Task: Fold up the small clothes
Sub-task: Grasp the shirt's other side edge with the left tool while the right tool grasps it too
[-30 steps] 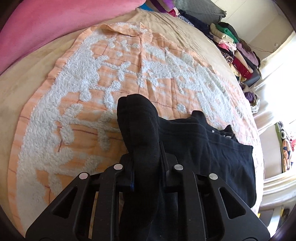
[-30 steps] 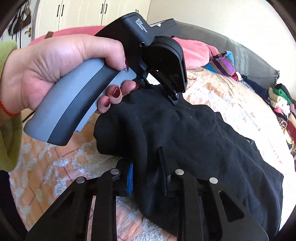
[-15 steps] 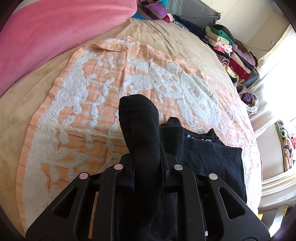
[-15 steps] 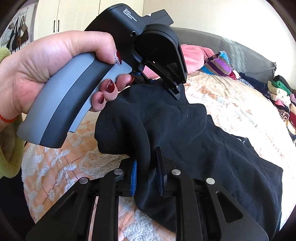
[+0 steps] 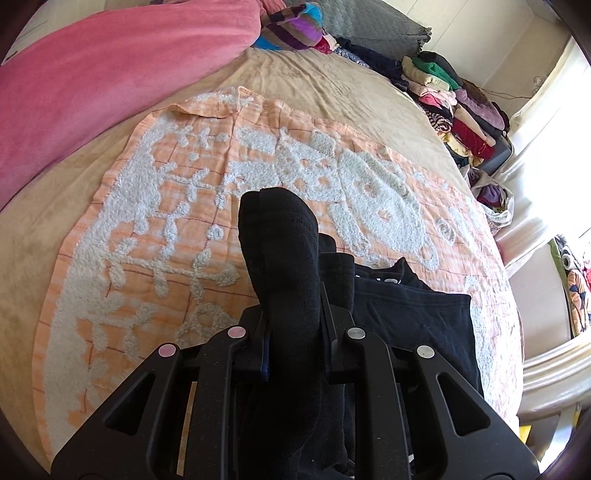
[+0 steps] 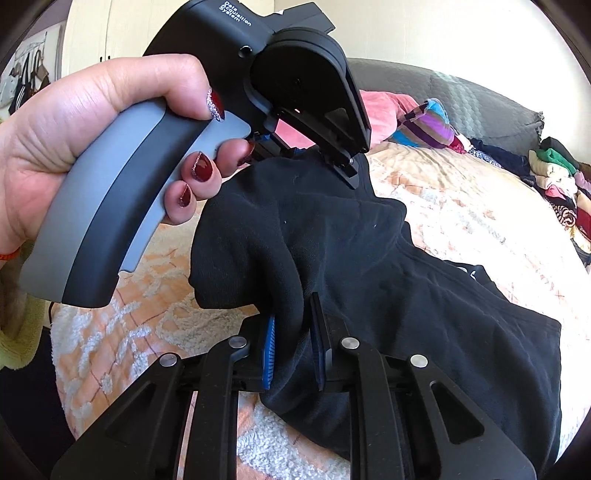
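Since the earlier frames, both grippers have risen with the cloth, and more of the orange-and-white towel (image 5: 207, 206) shows beneath. The right gripper (image 6: 291, 343) has just been closing; its blue pads (image 6: 269, 350) are now clenched on a bunched edge of the black garment (image 6: 424, 295). The left gripper (image 5: 293, 328) is clamped on another fold of the same garment, which rises past its fingertips toward 12 o'clock. In the right wrist view, the left hand (image 6: 92, 147) holds its tool at 10 o'clock, gripping the cloth's upper edge.

Judged step: lifting one edge for a fold; the rest of the garment lies on the towel toward 4 o'clock. The next move calls for carrying the held edge across the lying part, both grips level, then releasing.

Legible writing: "Data Acquisition System" on the left tool housing (image 6: 236, 14). White print on the garment is unreadable.
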Demonstrator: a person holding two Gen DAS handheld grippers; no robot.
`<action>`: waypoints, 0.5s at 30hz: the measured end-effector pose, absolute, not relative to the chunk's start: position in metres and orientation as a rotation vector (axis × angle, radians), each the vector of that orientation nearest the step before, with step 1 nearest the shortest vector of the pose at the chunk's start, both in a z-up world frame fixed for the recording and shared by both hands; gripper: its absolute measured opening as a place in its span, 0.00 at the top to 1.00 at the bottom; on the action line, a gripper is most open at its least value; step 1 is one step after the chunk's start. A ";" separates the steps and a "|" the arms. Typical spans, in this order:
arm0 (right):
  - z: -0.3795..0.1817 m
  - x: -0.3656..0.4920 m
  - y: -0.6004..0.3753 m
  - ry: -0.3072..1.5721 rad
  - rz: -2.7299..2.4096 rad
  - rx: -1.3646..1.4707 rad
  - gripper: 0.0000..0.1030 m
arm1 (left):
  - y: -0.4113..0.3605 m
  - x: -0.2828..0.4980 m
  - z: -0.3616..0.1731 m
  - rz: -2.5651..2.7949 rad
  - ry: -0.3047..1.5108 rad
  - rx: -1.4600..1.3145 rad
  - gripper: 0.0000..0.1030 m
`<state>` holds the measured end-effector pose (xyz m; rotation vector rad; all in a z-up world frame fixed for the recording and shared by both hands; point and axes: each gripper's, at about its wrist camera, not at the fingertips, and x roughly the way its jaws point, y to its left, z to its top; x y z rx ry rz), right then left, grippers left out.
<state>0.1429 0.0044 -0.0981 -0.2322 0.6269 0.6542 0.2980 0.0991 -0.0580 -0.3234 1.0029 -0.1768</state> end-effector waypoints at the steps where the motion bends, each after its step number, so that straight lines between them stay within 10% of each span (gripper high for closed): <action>1: -0.098 0.143 0.004 0.627 0.655 -0.230 0.85 | 0.099 0.298 -0.058 -0.174 1.003 -0.326 0.89; 15: -0.094 0.149 -0.007 0.628 0.645 -0.194 0.85 | 0.086 0.294 -0.053 -0.196 0.993 -0.342 0.89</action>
